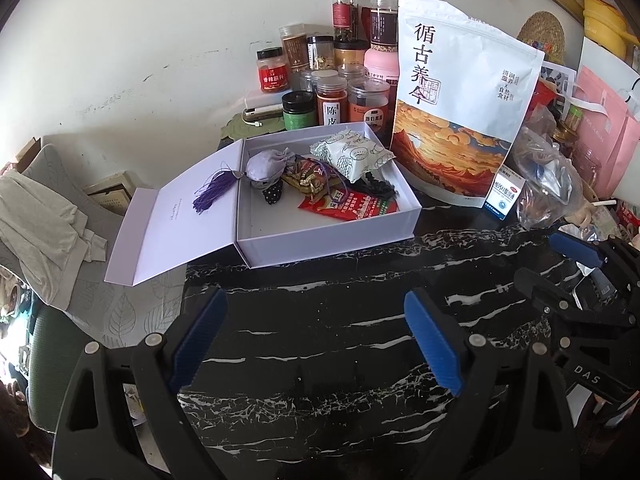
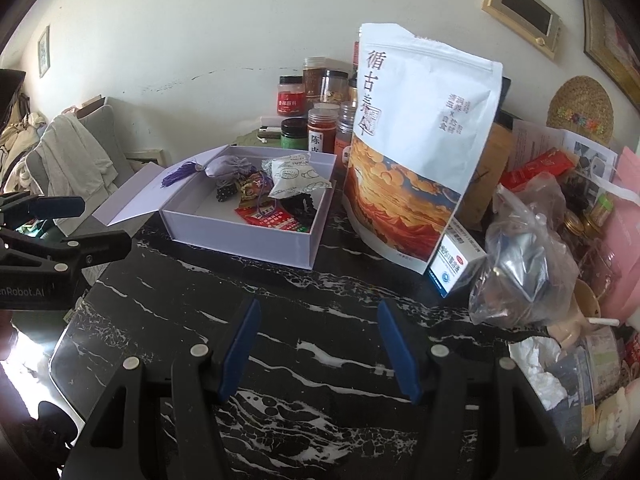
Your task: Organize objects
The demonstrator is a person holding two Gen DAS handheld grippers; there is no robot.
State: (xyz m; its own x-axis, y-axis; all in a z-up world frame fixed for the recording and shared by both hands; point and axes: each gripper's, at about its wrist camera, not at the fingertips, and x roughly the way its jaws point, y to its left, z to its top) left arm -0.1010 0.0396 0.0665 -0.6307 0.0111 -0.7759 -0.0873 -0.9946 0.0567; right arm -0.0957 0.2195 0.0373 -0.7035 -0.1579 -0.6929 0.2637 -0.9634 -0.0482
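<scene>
The white box (image 1: 320,236) is sitting open on the black marble table (image 1: 340,320), holding small packets, with jars (image 1: 332,96) and a tall pouch (image 1: 460,100) crowding behind it. The left gripper (image 1: 316,344) is standing wide and empty; the right gripper (image 2: 318,352) is standing partly apart, gripping nothing. Clutter at right is overlapping and remaining hard to identify.

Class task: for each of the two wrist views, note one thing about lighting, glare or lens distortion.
Left wrist view: fisheye bending curves the wall line and darkens the corners; daylight blows out the lower left edge, while the white box stays evenly lit. Right wrist view: same dark rounded corners; a washed-out bright patch at lower left throws glare on the black marble table, and the tall white pouch leans with the distortion.
</scene>
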